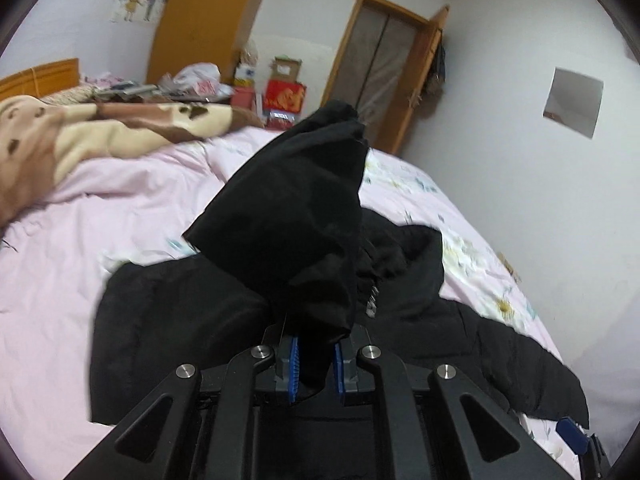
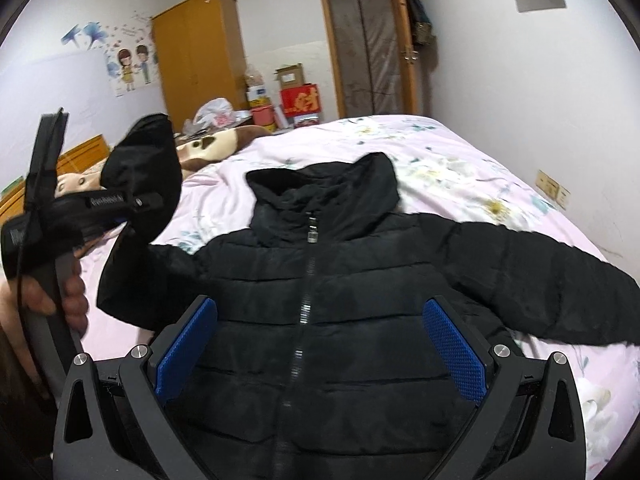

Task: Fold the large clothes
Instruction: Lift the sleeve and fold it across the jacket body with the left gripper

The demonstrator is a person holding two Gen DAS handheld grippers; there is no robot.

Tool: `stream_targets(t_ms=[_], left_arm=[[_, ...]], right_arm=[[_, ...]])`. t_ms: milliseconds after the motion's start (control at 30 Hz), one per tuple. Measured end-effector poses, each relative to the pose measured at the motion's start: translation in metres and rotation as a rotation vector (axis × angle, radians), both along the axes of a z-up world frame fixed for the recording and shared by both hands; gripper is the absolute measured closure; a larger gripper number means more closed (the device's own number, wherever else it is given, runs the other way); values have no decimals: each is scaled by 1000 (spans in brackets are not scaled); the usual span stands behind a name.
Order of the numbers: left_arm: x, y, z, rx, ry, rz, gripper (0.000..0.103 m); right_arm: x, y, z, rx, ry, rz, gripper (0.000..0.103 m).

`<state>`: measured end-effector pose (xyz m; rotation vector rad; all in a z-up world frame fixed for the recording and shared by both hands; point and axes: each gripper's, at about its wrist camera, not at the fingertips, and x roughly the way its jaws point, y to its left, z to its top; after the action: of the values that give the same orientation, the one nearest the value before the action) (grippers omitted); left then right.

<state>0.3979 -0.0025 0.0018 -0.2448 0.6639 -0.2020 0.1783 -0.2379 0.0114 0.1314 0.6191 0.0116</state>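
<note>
A black puffer jacket (image 2: 320, 280) lies face up on the pink bed (image 2: 460, 148), zipper shut, collar toward the far end. Its one sleeve (image 2: 560, 288) lies stretched out to the right. My left gripper (image 1: 316, 364) is shut on the cuff of the other sleeve (image 1: 288, 216) and holds it lifted above the jacket body (image 1: 168, 328). In the right wrist view the left gripper (image 2: 132, 208) shows at the left, held by a hand, with the lifted sleeve (image 2: 144, 168) in it. My right gripper (image 2: 320, 348) is open and empty above the jacket's lower front.
A brown and cream blanket (image 1: 80, 136) lies bunched at the head of the bed. A cluttered side table with bags and boxes (image 1: 248, 88) stands behind the bed. A wooden wardrobe (image 2: 196, 52) and a door (image 2: 364, 48) are at the back. A white wall (image 1: 540, 200) runs along the bed's right side.
</note>
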Motion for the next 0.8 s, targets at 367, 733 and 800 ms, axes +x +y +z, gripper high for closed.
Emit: stream_targets(t_ms=[367,733,800], left_arm=[[13,-65,-71,70,78,-67,90],[17,-132,-106,95,102,-220,87],[19,-140,-113,99,132,-240,85]], right_arm=[[6,-43,-28,26,61,-74,0],[10,-78,-42,24,87,-155,0],[10,-84,-45,29,96,-167,0]])
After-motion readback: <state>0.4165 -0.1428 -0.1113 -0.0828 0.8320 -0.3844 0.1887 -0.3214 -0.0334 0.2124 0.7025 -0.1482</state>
